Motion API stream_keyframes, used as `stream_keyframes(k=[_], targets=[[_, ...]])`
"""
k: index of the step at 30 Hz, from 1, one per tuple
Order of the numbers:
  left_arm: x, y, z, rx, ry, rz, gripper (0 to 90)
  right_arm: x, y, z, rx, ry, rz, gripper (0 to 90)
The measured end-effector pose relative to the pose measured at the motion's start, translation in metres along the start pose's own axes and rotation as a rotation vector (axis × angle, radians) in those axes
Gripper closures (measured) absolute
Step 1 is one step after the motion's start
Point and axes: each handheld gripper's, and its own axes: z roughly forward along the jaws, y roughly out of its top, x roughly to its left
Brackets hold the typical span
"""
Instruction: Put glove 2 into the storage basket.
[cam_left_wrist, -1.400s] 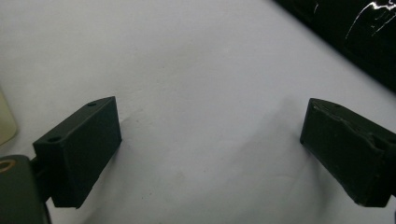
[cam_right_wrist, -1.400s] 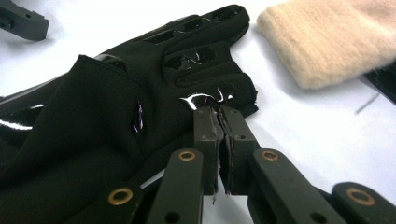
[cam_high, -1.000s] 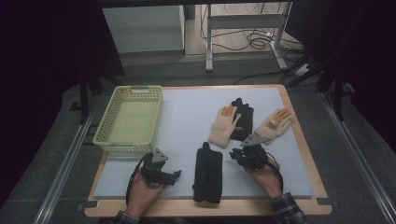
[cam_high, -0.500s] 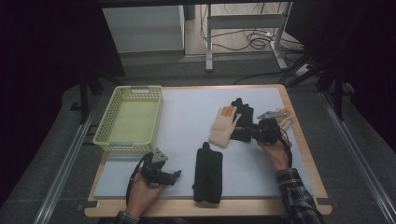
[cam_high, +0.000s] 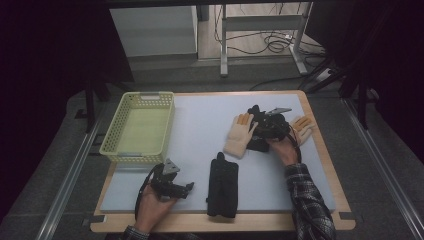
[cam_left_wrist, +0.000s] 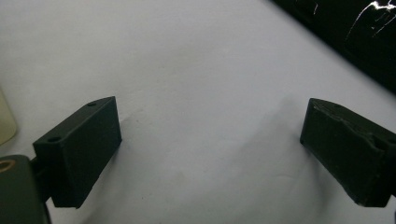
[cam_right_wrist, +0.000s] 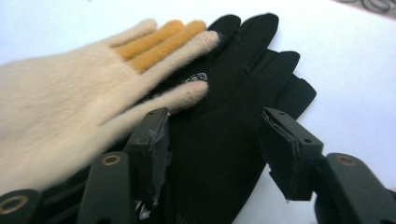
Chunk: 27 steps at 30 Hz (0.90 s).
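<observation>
My right gripper (cam_high: 263, 128) is open and hovers low over a black glove (cam_right_wrist: 224, 121) at the back right of the mat, one jaw on each side of the glove's palm. A cream glove with orange fingers (cam_right_wrist: 70, 93) overlaps that black glove's left edge; in the high view the cream glove (cam_high: 240, 135) lies just left of the gripper. A second cream glove (cam_high: 303, 126) lies to the right, behind the hand. My left gripper (cam_high: 176, 185) rests near the front left, open, with only bare mat between its jaws (cam_left_wrist: 210, 149).
A yellow mesh basket (cam_high: 137, 150) stands at the left of the mat, and its corner (cam_left_wrist: 5, 122) shows beside my left jaw. A black glove pair (cam_high: 223, 185) lies at the front centre, just right of the left gripper. The pale mat (cam_high: 200, 125) has a wooden border.
My right gripper has moved from the front right toward the back, past the right cream glove, and now sits over the black glove. The left gripper has stayed still.
</observation>
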Motion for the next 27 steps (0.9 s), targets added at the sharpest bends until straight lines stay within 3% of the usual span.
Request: stream_keyframes(k=[2,4,6,7,9,13,17,27], targets=[[0.0,0.0,0.0,0.001,-0.001,0.001,5.5,0.0,-0.001,0.007,0.034,-0.008,0.001,46.6],[0.0,0.0,0.0,0.001,0.0,0.001,5.5,-0.002,-0.003,0.009,0.02,0.021,0.034,55.1],[0.0,0.0,0.0,0.001,0.0,0.001,5.5,-0.001,-0.004,0.008,0.023,-0.001,0.027,69.7],[0.0,0.0,0.0,0.001,0.0,0.001,5.5,-0.001,-0.004,0.007,0.027,0.01,0.027,77.3],[0.0,0.0,0.0,0.001,0.0,0.001,5.5,0.001,-0.004,0.007,0.031,0.015,0.032,82.7],[0.0,0.0,0.0,0.001,0.0,0.001,5.5,0.005,-0.001,0.006,0.043,-0.016,-0.009,85.5],[0.0,0.0,0.0,0.001,-0.001,0.001,5.5,0.002,0.0,-0.001,0.009,-0.009,0.038,85.7],[0.0,0.0,0.0,0.002,0.0,0.004,5.5,-0.012,0.012,-0.036,-0.041,-0.048,0.066,85.6]])
